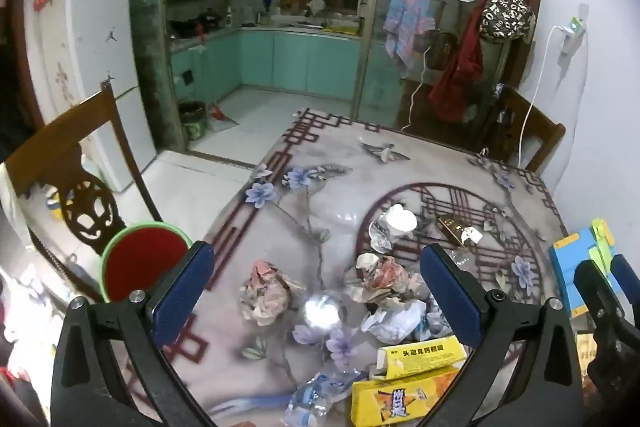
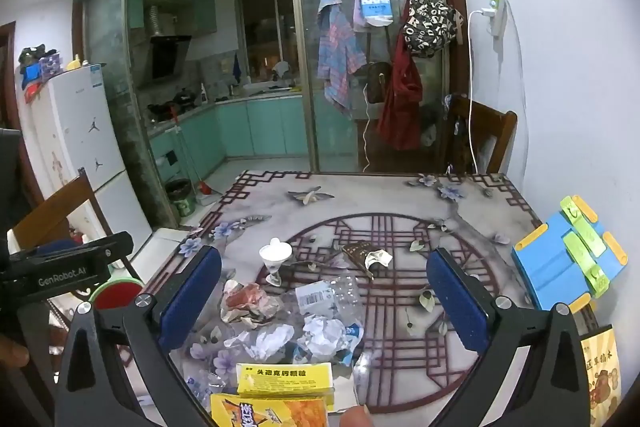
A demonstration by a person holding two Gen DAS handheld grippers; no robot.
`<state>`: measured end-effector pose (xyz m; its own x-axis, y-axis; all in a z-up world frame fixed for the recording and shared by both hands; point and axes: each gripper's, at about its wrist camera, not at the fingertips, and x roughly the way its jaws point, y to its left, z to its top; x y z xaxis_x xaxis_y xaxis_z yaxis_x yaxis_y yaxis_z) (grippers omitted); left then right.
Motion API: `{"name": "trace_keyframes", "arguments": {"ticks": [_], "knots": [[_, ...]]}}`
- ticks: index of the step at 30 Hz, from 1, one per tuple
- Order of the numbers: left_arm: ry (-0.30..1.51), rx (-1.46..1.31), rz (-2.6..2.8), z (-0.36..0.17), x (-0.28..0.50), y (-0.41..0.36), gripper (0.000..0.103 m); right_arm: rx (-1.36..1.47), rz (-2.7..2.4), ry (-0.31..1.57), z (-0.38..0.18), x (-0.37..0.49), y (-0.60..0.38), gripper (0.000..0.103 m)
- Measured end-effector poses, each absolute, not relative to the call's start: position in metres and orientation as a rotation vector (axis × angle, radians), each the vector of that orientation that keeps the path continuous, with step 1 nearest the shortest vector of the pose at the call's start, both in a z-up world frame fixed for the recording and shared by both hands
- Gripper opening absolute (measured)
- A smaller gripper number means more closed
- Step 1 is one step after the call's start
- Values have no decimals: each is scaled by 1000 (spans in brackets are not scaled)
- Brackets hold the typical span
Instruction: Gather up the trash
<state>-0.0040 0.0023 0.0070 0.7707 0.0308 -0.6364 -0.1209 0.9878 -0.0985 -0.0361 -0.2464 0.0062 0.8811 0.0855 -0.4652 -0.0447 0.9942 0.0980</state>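
Trash lies scattered on the patterned table [image 1: 304,155] [image 2: 360,195]: crumpled paper balls [image 1: 266,293] [image 2: 248,301], white crumpled paper [image 1: 394,321] [image 2: 324,335], a crushed clear bottle [image 2: 332,297], yellow cartons [image 1: 420,357] [image 2: 284,379], a white cup [image 1: 400,217] [image 2: 275,253] and a brown wrapper [image 1: 456,227] [image 2: 360,251]. My left gripper [image 1: 316,301] hovers open above the paper balls, nothing between its blue pads. My right gripper [image 2: 324,293] is open too, above the bottle and papers. A green-rimmed red bin [image 1: 146,261] [image 2: 116,293] stands at the table's left edge.
A wooden chair [image 1: 76,163] stands left of the table, another [image 2: 484,135] at the far right. A blue and green folded object [image 2: 568,259] rests at the table's right edge by the wall. A fingertip [image 2: 356,417] shows at the bottom. Fridge [image 1: 96,67] behind.
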Motion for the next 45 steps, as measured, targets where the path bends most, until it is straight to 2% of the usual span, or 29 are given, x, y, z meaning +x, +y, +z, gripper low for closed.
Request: {"name": "trace_keyframes", "arguments": {"ticks": [45], "knots": [[676,-120,125,14,-12,11,103,78,70,503,5,-37,-241,103]]}}
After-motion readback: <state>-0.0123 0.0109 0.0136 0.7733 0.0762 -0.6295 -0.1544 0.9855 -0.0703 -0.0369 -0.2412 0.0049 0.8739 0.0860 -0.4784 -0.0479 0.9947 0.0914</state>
